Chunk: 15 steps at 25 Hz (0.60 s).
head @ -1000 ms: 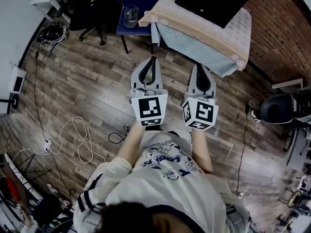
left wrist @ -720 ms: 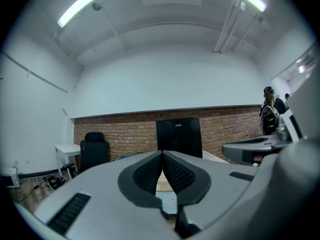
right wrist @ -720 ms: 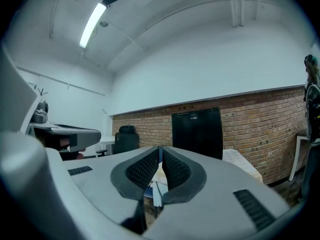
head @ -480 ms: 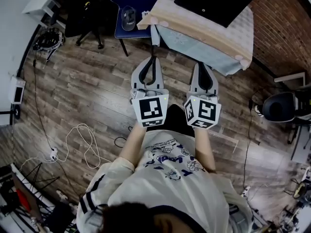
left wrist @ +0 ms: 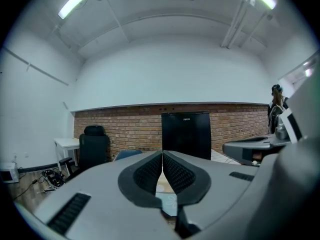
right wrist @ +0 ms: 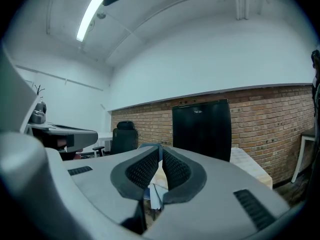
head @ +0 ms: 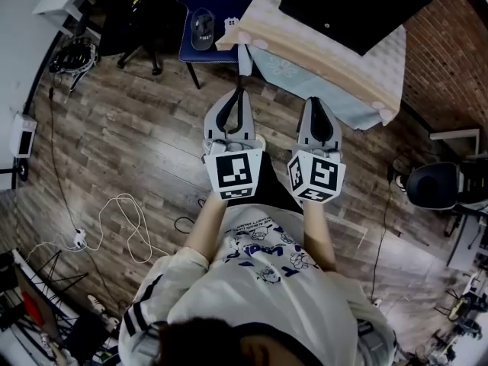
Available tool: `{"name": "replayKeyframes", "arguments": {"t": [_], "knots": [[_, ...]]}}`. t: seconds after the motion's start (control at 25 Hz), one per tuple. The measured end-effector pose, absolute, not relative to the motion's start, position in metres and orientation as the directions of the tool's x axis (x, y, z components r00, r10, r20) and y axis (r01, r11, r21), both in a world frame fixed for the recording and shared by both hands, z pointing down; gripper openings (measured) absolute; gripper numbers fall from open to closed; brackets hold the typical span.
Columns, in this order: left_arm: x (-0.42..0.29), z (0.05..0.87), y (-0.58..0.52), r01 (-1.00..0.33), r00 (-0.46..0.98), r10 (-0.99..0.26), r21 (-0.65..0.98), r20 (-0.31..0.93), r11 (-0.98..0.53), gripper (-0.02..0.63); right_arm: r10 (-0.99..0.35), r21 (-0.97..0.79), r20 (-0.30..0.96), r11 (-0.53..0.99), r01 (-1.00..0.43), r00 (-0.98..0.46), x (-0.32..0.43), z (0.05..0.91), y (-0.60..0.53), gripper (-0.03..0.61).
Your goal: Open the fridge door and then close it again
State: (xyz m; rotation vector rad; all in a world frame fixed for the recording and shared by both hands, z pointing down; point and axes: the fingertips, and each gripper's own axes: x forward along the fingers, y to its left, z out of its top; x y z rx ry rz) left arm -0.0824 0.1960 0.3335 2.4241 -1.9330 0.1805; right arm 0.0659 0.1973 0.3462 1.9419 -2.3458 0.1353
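Observation:
The black fridge (head: 351, 6) stands on a cloth-covered table (head: 328, 63) by the brick wall, its door closed. It shows straight ahead in the left gripper view (left wrist: 186, 134) and the right gripper view (right wrist: 201, 129). My left gripper (head: 241, 91) and right gripper (head: 316, 100) are held side by side over the wooden floor, pointing at the table, short of its near edge. Both are shut with nothing between the jaws, and the pads (left wrist: 150, 171) meet in each gripper view. Neither touches the fridge.
A blue chair (head: 210, 14) with small items on its seat stands left of the table. A black office chair (left wrist: 94, 149) and a white desk (left wrist: 66, 144) lie further left. White and black cables (head: 126, 219) trail on the floor at the left. Another black chair (head: 431, 185) is at the right.
The person has stepped toward the table with both grippers carried forward together. The table and fridge now sit closer to the jaw tips. Both grippers stayed shut.

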Motion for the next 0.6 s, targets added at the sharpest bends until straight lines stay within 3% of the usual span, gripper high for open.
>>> {"name": "replayKeyframes", "arguments": {"t": [0.6], "knots": [[-0.061, 0.319, 0.037, -0.979, 0.187, -0.977, -0.056, 0.099, -0.194, 0.018, -0.969, -0.024, 0.123, 0.212, -0.977, -0.214, 0.088, 0.340, 0.031, 0.041]]}}
